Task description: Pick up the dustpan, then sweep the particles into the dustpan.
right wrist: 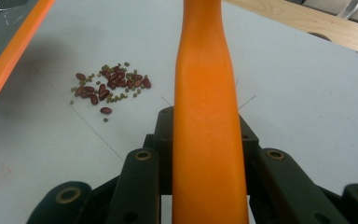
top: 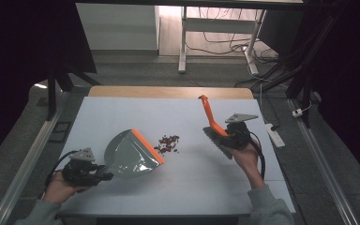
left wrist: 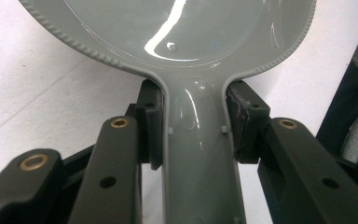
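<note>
On the left of the white table, my left gripper [top: 104,175] is shut on the handle of a grey dustpan [top: 130,153]. The pan's orange lip [top: 148,146] faces right toward a small pile of red and green beans [top: 168,143]. In the left gripper view the pads [left wrist: 151,126] squeeze the grey handle [left wrist: 198,154] from both sides. On the right, my right gripper [top: 224,133] is shut on an orange-handled brush [top: 209,115], its handle tilted up and back and its dark bristles [top: 213,137] low, right of the beans. The right gripper view looks along the orange handle [right wrist: 207,116], with the beans [right wrist: 109,86] to its left.
The white table top [top: 192,183] has a wooden strip [top: 168,91] along its far edge. A white power strip [top: 276,136] lies on the floor off the table's right edge. Desk legs and cables stand behind the table. The dustpan's orange lip [right wrist: 14,51] reaches into the right gripper view's left corner.
</note>
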A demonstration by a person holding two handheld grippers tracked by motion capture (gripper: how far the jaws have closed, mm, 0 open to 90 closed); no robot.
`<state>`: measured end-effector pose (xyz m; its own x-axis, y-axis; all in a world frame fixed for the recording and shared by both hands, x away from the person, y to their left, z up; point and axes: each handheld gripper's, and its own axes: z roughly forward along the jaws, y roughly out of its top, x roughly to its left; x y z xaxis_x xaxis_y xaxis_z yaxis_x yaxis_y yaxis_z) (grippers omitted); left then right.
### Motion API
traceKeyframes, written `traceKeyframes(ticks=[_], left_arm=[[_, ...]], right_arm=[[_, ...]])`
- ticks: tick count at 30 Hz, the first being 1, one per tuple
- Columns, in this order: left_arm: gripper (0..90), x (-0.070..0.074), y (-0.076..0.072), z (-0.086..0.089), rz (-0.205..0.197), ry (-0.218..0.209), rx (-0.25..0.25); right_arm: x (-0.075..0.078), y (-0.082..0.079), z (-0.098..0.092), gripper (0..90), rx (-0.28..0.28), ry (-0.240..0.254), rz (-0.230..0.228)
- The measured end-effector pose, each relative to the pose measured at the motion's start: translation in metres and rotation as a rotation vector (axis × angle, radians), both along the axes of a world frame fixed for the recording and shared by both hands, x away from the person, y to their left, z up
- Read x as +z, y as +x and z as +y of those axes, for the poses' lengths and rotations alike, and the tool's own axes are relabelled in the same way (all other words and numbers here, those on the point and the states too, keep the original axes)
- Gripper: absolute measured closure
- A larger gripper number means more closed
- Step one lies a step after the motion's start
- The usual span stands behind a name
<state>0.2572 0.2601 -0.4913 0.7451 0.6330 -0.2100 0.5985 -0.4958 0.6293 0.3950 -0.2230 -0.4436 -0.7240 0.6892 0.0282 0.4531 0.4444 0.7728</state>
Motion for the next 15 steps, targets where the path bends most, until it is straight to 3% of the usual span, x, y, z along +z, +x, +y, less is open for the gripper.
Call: traceKeyframes(ticks=[5,15], left_arm=[[61.0,-0.0036,0.001,-0.004,0.015,0.03,-0.017],[61.0,-0.0033,-0.0001,-0.0037,0.027,0.044,-0.012]], right_arm=[[-0.0014,0.0002,0.0026,70.8,0.0,-0.002,-0.007],[0.0005,0.0007,0.0096,70.8,0.019,0.014,-0.009]])
